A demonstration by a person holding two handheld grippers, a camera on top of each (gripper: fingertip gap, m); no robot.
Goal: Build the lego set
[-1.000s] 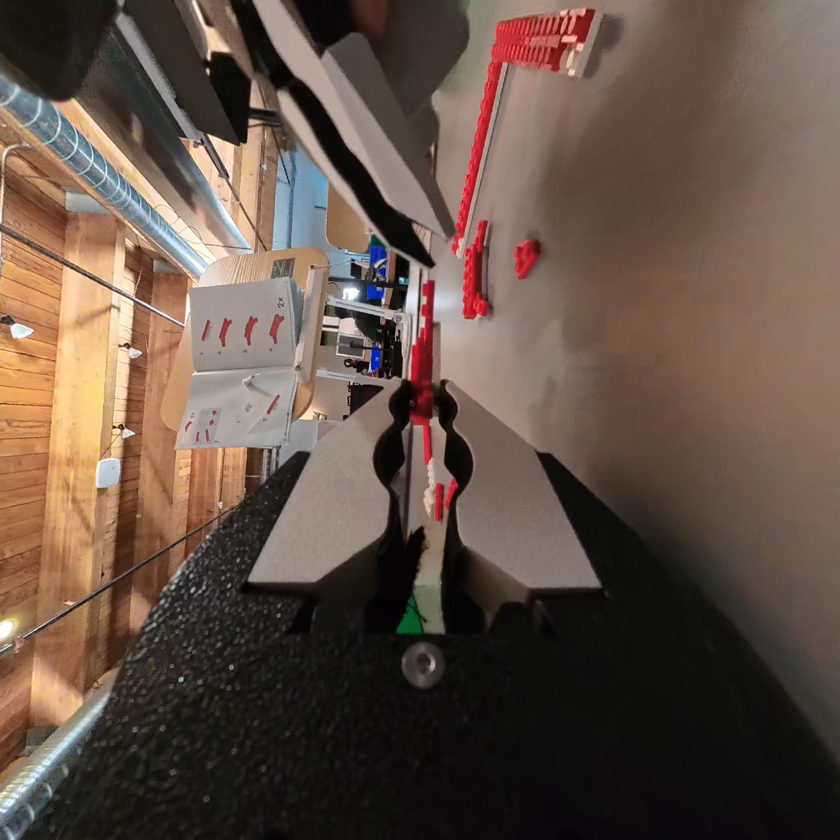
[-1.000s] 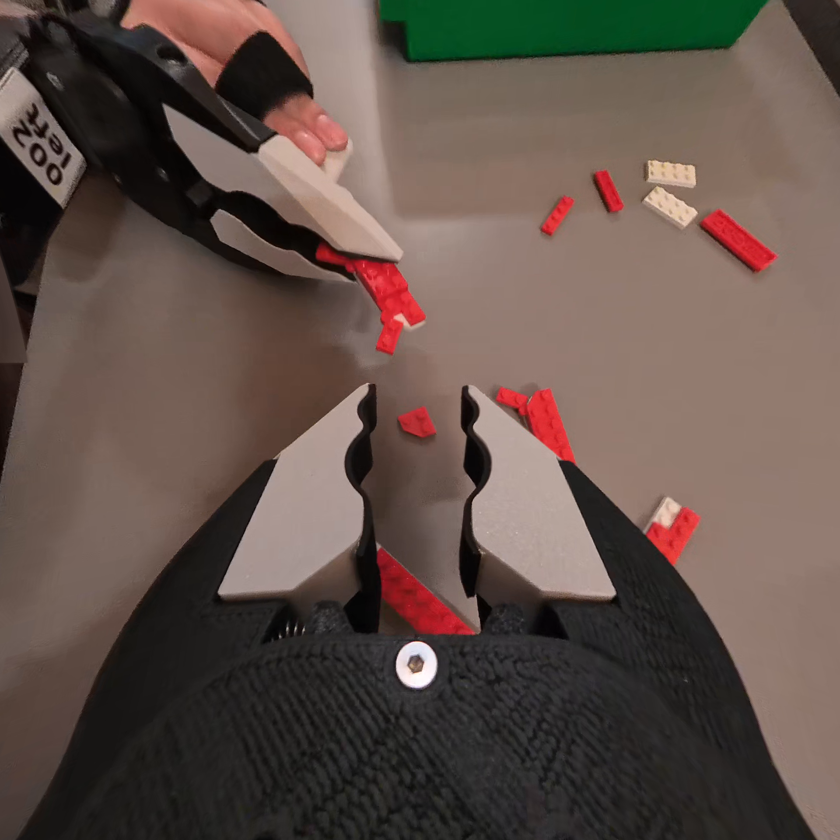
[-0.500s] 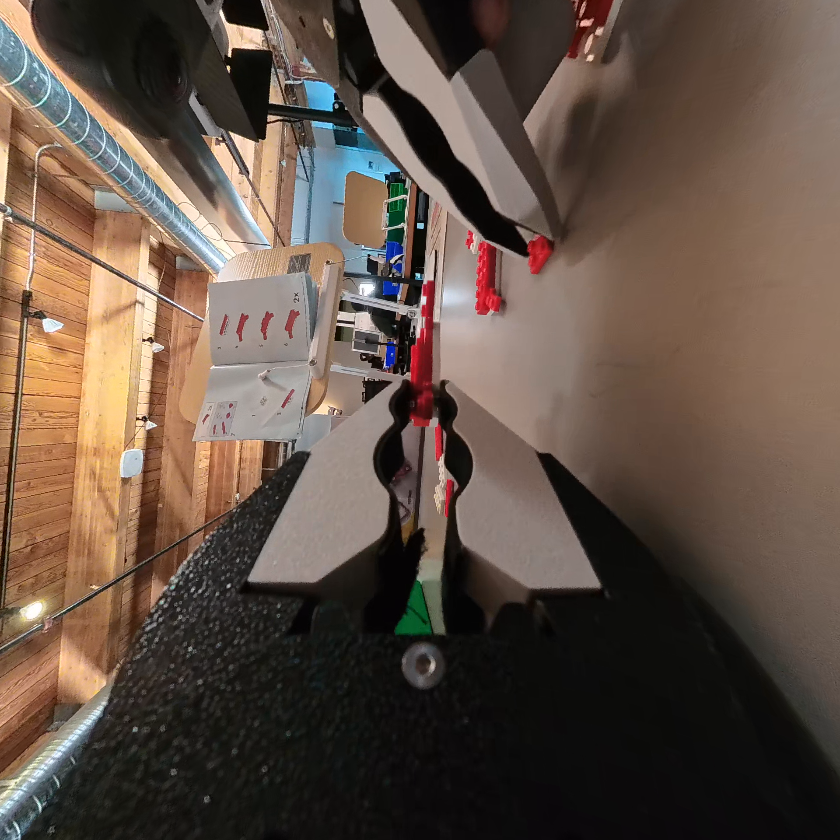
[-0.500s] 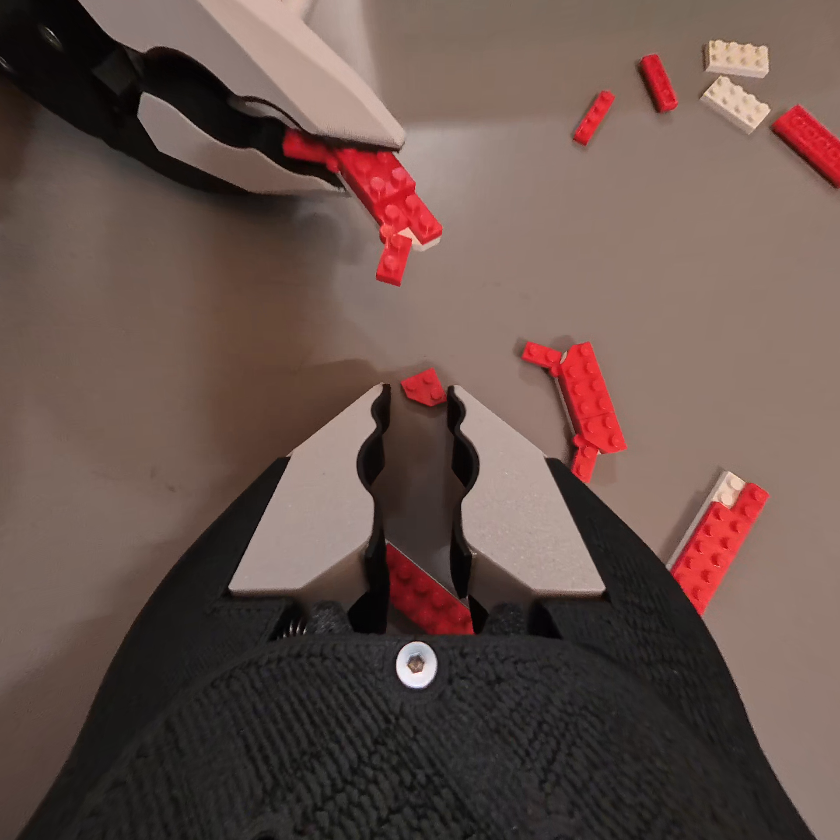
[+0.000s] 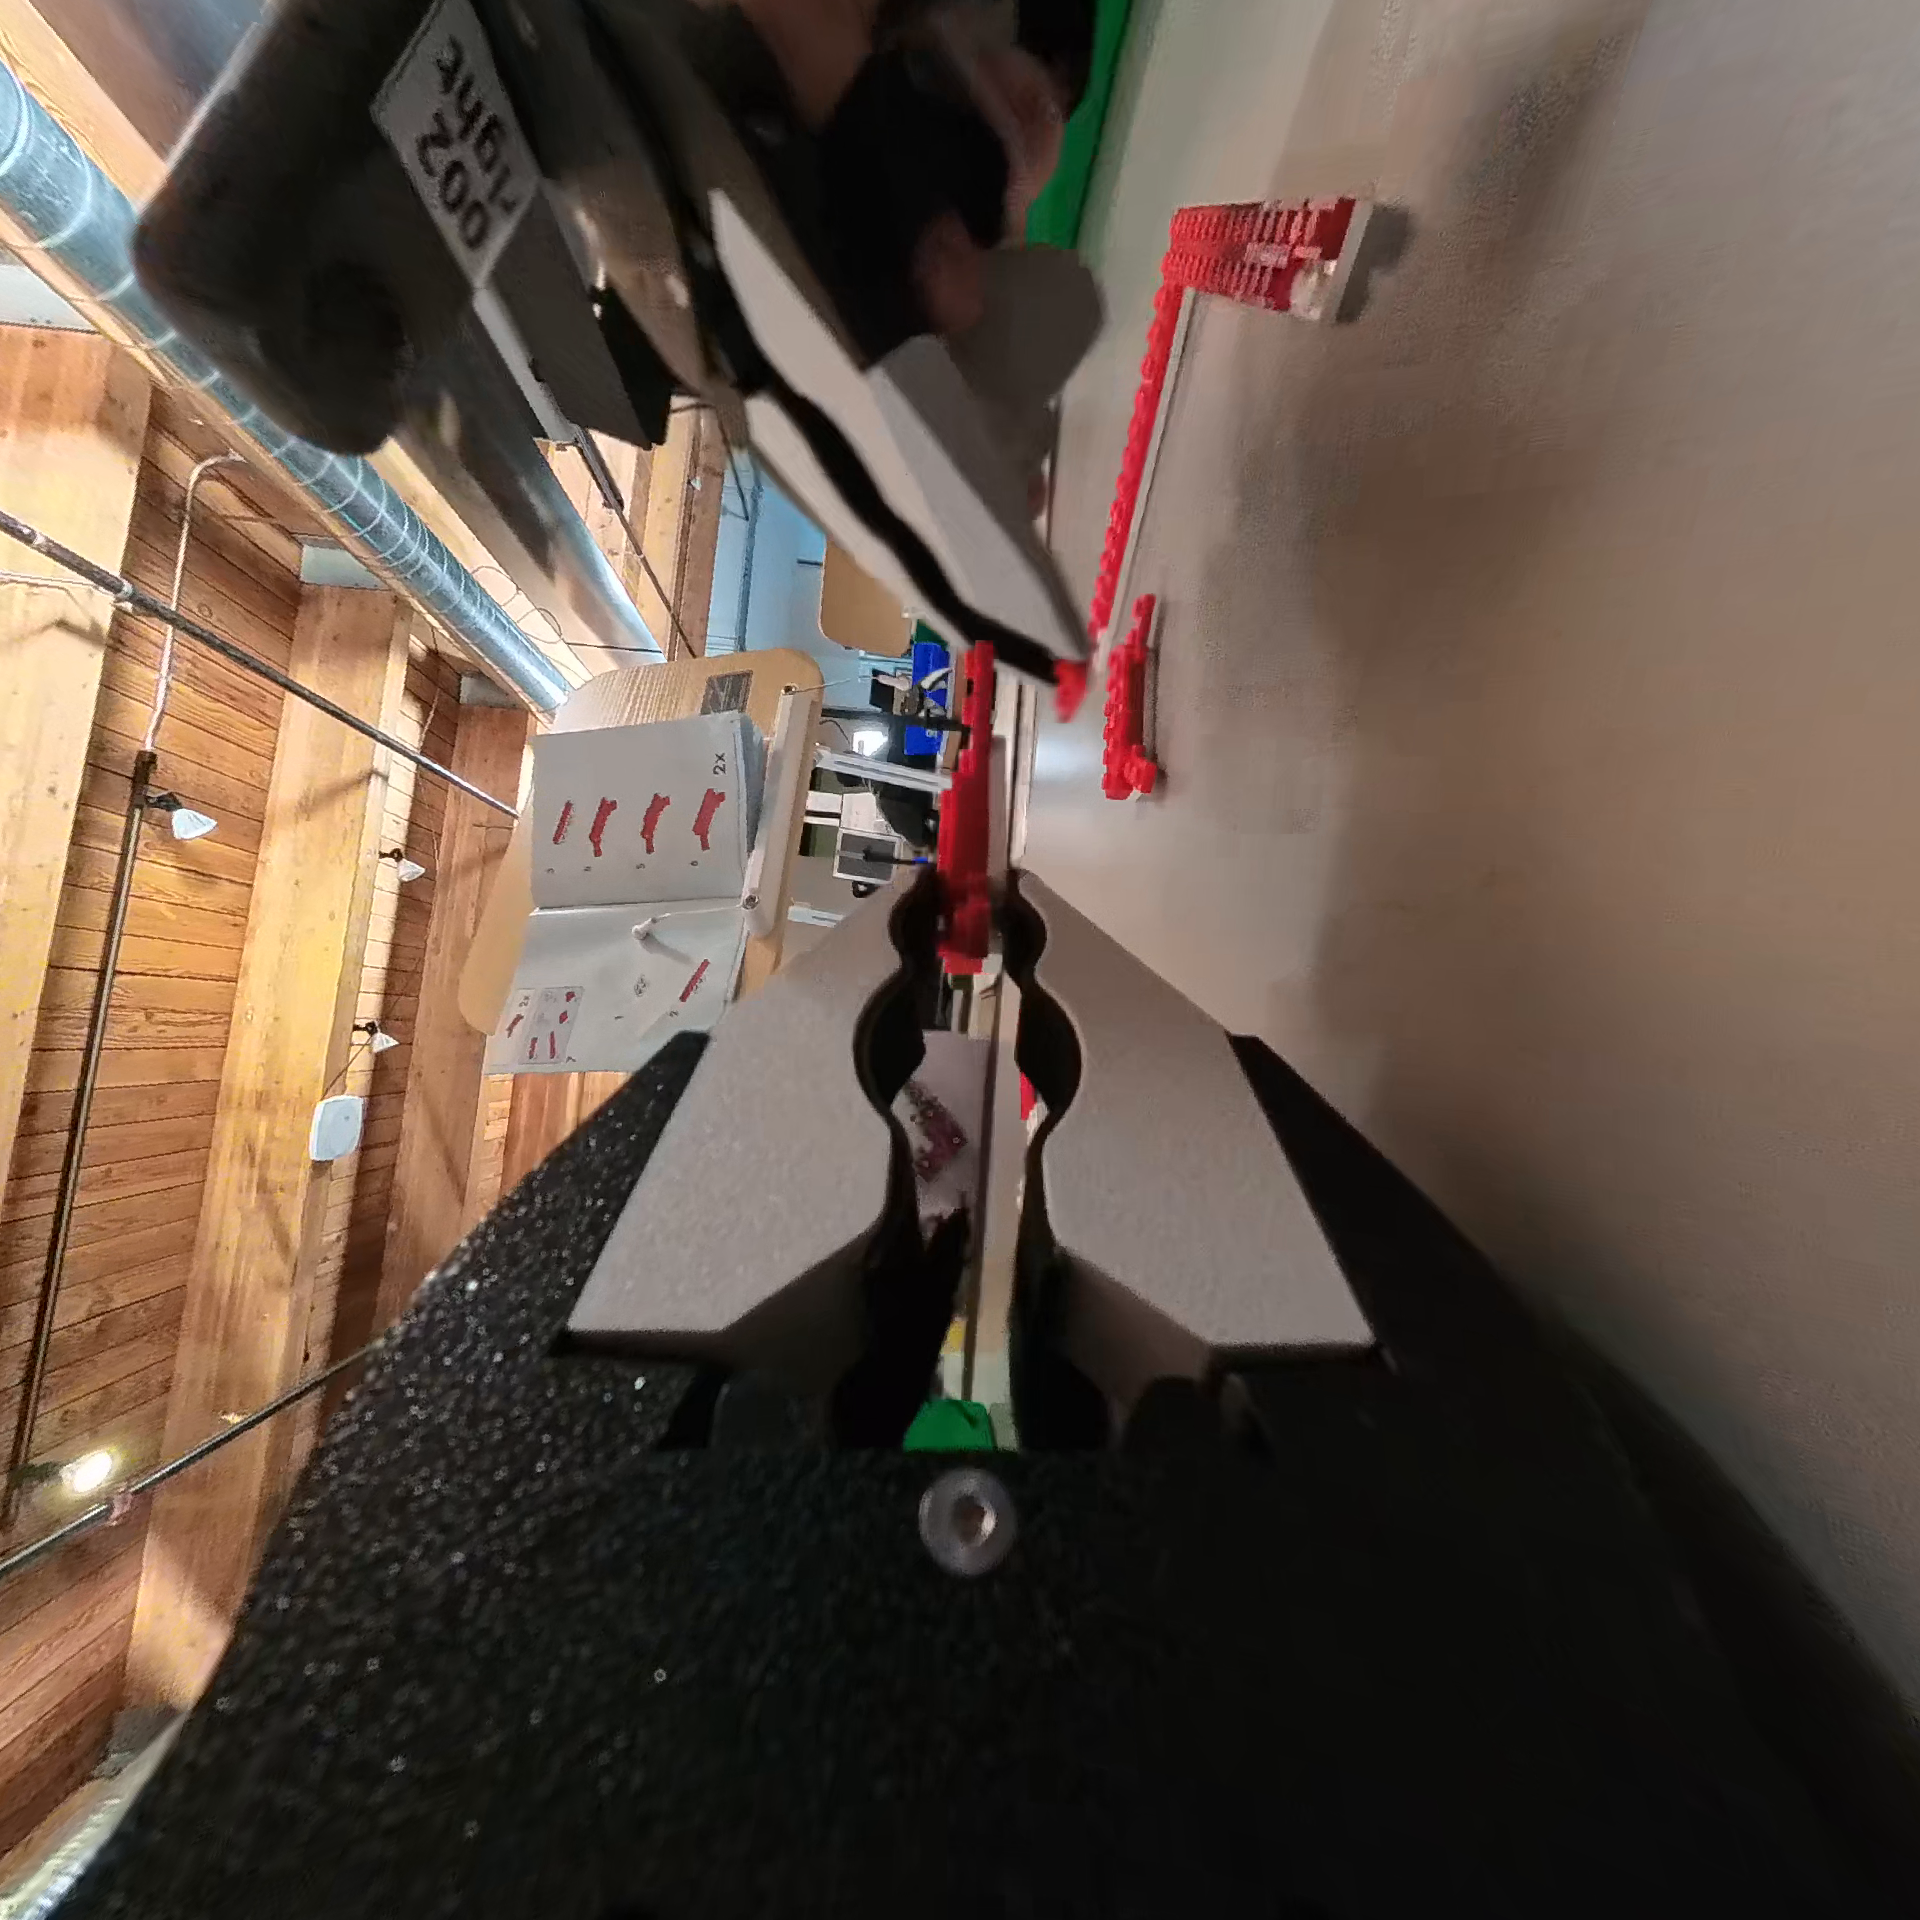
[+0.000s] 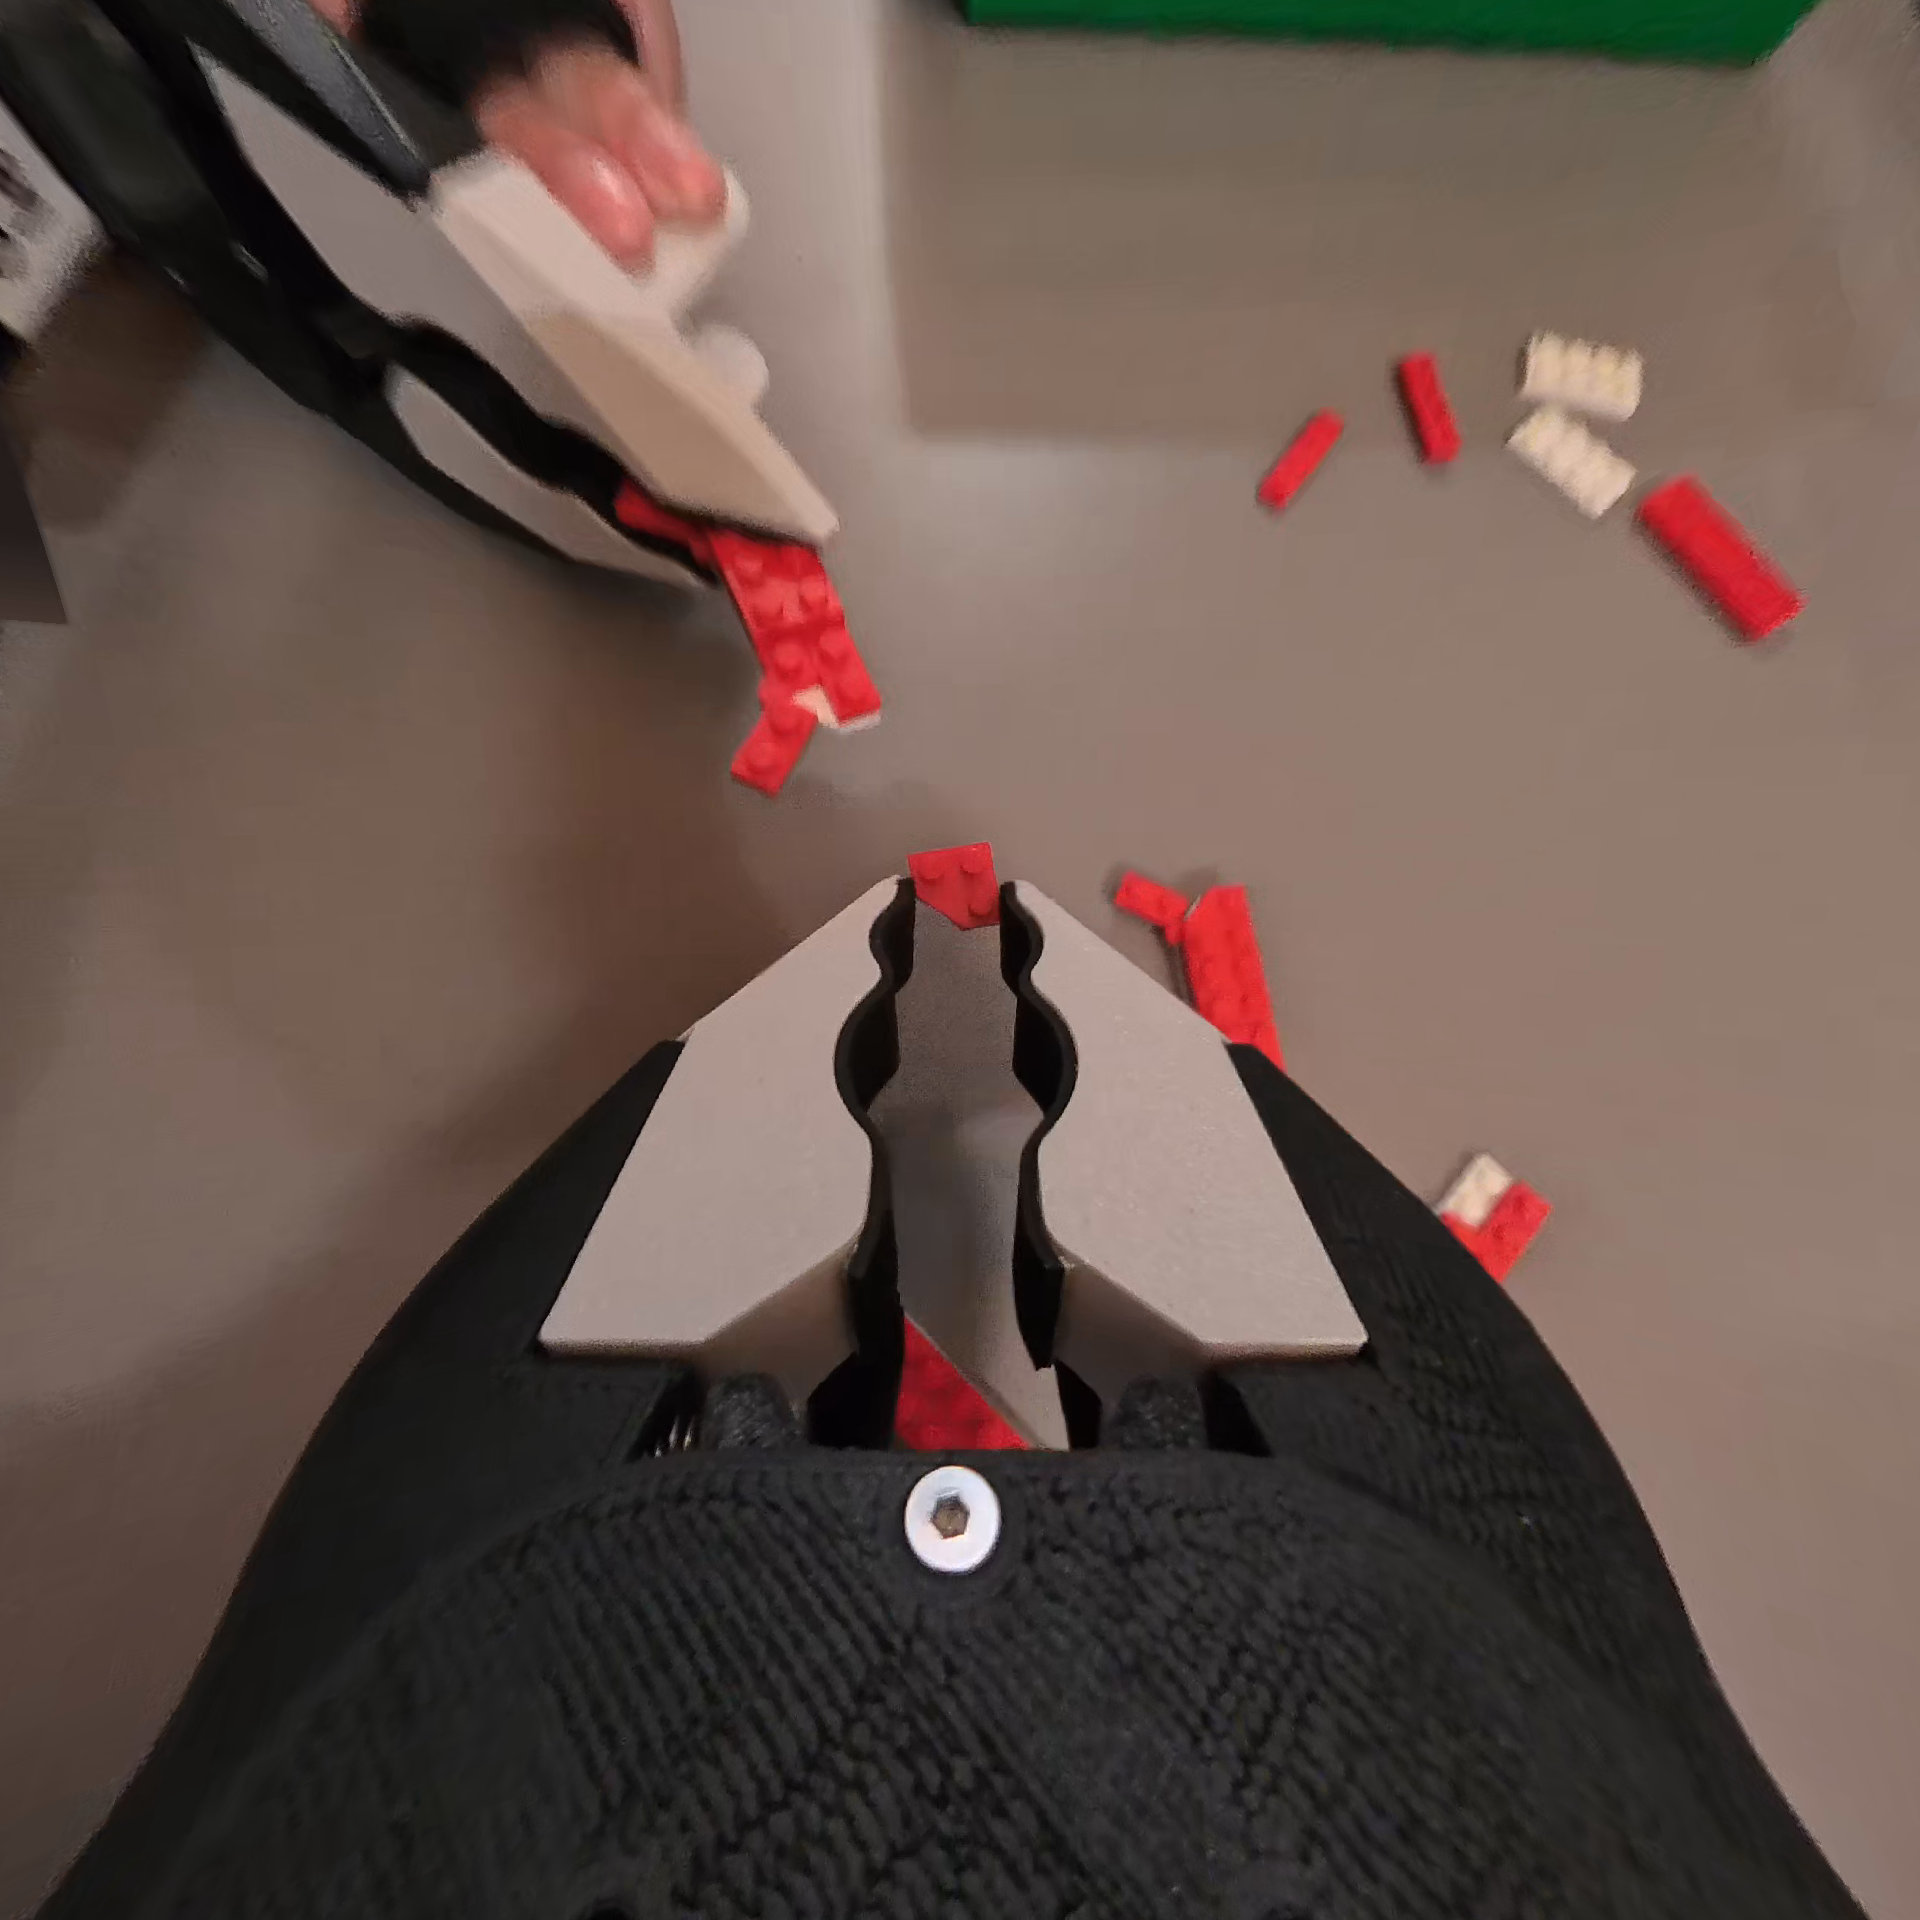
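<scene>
My right gripper [image 6: 951, 886] is shut on a small red wedge plate [image 6: 958, 881] and holds it just above the grey table [image 6: 1351, 831]. My left gripper [image 5: 971, 896] is shut on a red plate assembly [image 5: 966, 821], held edge-on. That assembly [image 6: 805, 639] also shows in the right wrist view, sticking out of the left gripper [image 6: 717, 540] at upper left, a short way from the wedge plate. In the left wrist view the right gripper [image 5: 1065, 665] comes in from the top with the wedge plate [image 5: 1070, 686] at its tips.
Loose red plates [image 6: 1231, 977] lie right of my right gripper; more red and white pieces [image 6: 1574, 462] lie farther right. A green bin [image 6: 1351, 26] stands at the back. A long red assembly [image 5: 1143, 416] lies on the table. An open instruction booklet [image 5: 634, 883] stands beyond.
My right gripper closed on the red wedge plate and lifted it off the table. The left gripper with its assembly has shifted nearer and to the right in the right wrist view.
</scene>
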